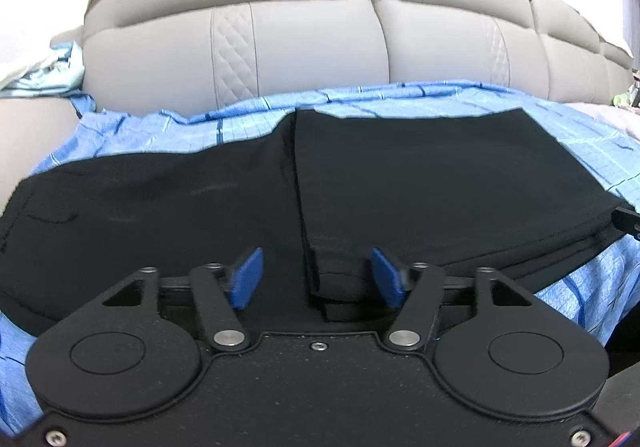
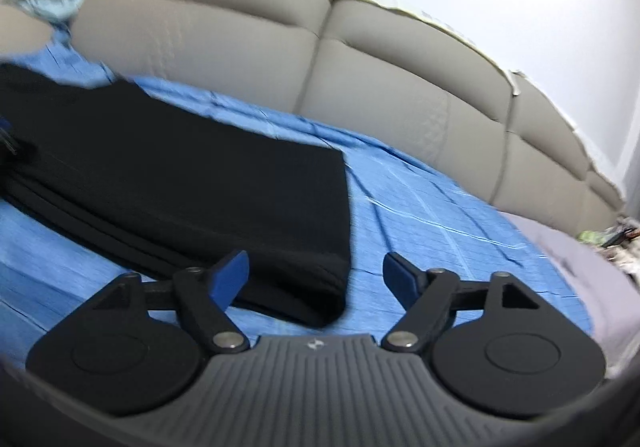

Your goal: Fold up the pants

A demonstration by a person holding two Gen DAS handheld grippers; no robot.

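Black pants (image 1: 420,175) lie on a blue checked sheet (image 1: 168,127), with the leg part folded over to the right half. My left gripper (image 1: 318,273) is open over the near edge of the pants; the folded leg hem (image 1: 340,279) lies between its blue pads (image 1: 249,275) without being pressed. In the right wrist view the folded pants (image 2: 180,183) stretch to the left, their right corner (image 2: 320,287) just ahead of my right gripper (image 2: 316,275). That gripper is wide open above the corner, its blue pads (image 2: 232,275) apart from the cloth.
A grey padded headboard (image 1: 320,31) runs along the back of the bed. Crumpled pale cloth (image 1: 44,67) lies at the far left. A lilac cover (image 2: 580,259) and small clutter (image 2: 616,235) sit at the right. The blue sheet (image 2: 440,215) stretches right of the pants.
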